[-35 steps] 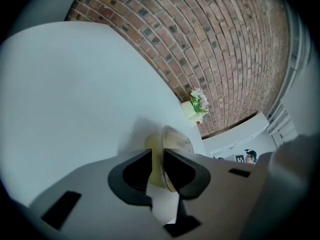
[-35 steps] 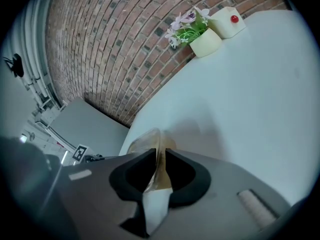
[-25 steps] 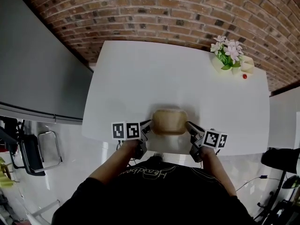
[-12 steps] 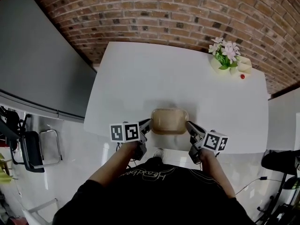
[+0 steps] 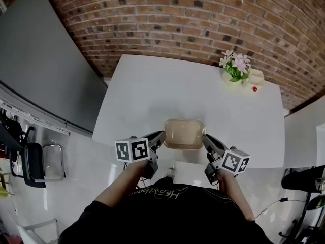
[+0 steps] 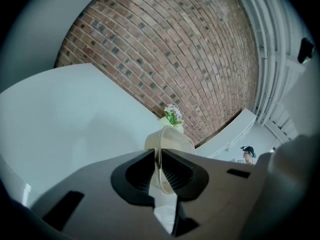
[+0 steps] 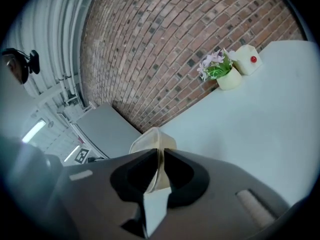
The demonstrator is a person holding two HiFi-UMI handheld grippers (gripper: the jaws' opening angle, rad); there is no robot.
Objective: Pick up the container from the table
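Note:
A translucent beige rectangular container (image 5: 184, 133) hangs in the air above the near edge of the white table (image 5: 152, 93), held from both sides. My left gripper (image 5: 161, 136) is shut on the rim of its left wall. The left gripper view has the thin container wall (image 6: 167, 144) pinched between the dark pads of the left gripper (image 6: 159, 171). My right gripper (image 5: 205, 139) is shut on the rim of its right wall. Seen along the right gripper (image 7: 161, 171), the container (image 7: 150, 143) is also clamped at its edge.
A small pot of pink flowers (image 5: 232, 67) and a pale box with a red dot (image 5: 255, 78) stand at the table's far right corner. A brick wall (image 5: 203, 19) runs behind the table. A dark panel (image 5: 40, 75) and a chair (image 5: 30, 164) stand at the left.
Both grippers have risen together with the container, which has left the tabletop and now looks larger and closer. The view has tilted so the table sits farther below.

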